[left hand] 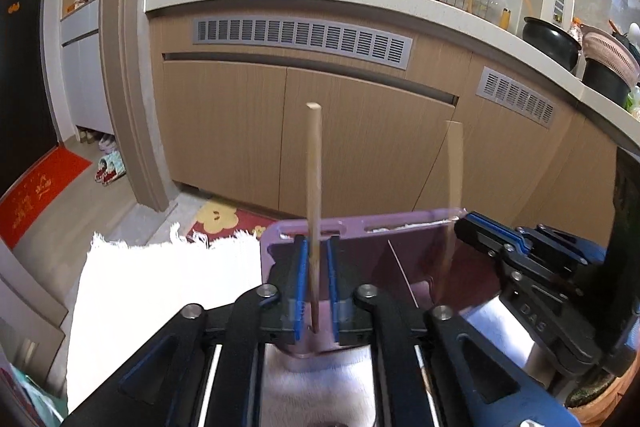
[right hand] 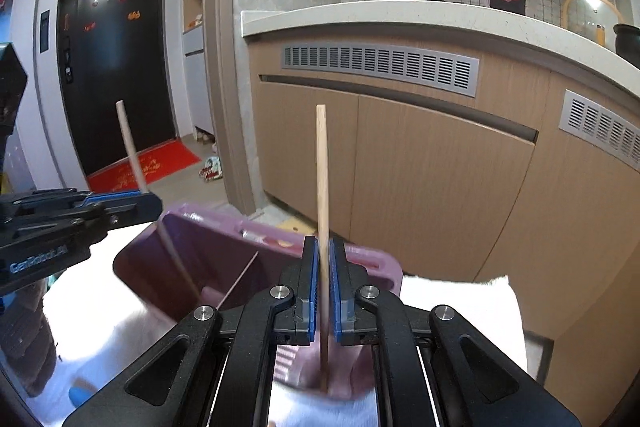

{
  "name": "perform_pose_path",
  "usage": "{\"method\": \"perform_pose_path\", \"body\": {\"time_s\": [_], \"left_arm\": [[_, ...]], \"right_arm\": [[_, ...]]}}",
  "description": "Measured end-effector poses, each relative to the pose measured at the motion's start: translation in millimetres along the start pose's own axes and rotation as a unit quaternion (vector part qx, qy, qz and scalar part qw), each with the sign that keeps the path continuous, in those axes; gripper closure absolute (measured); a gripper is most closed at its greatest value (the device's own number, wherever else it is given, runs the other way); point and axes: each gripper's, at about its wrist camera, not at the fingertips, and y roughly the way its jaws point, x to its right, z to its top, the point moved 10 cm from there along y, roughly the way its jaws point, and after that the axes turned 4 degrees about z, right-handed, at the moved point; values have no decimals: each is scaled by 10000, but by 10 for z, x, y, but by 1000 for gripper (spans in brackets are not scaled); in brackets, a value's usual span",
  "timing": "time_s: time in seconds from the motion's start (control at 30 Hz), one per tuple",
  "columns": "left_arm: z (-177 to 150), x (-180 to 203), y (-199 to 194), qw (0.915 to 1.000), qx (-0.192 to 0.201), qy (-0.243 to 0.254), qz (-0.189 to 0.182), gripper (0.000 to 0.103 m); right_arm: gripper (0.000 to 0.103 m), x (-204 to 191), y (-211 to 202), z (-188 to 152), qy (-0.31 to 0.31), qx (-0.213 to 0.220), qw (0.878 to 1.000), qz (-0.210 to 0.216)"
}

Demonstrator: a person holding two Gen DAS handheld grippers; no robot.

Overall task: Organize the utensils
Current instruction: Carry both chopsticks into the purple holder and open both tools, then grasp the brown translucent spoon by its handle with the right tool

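- The left gripper (left hand: 317,243) has its blue-padded jaws slightly apart. A pale, square-ended wooden chopstick (left hand: 314,179) stands upright between them, with a thin gap showing along at least one pad, so it looks loosely guided and not pinched.
- The right gripper (right hand: 324,243) has its jaws drawn together on a second pale wooden chopstick (right hand: 322,179), also upright. The pads sit against it, or very nearly.
- Both sticks point their lower ends into the purple plastic tray with a slotted rim (left hand: 400,221), which lies on a white fringed towel (left hand: 160,287). A thin divider line runs across the tray's inside. I cannot tell which compartment each tip is in, or whether either tip touches the floor.
- Judging by this, the step in hand is setting the two chopsticks down in the tray.
- Risk: the loose left stick is tall and barely supported. If its tip is not seated, it may topple forward over the rim or slide out sideways.
- Risk: if the right jaws let go while its stick is this upright, it could fall across the divider or out of the tray and not lie flat.
- Risk: the two grippers work near each other over one small tray, so a sideways move could knock the other stick.
- Risk: the tray rests on soft cloth, so a push on its rim may shift or tip it.
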Motion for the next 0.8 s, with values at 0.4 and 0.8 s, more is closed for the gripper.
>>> {"method": "perform_pose_path", "body": {"time_s": [0.4, 0.8], "left_arm": [[-551, -230, -642, 9993, -9, -330, 145, 45], [-1549, -167, -1139, 9987, -218, 271, 368, 20]], "right_arm": [[31, -10, -867, -518, 87, -158, 9994, -288], [31, -542, -1152, -1317, -702, -926, 9931, 178]]}}
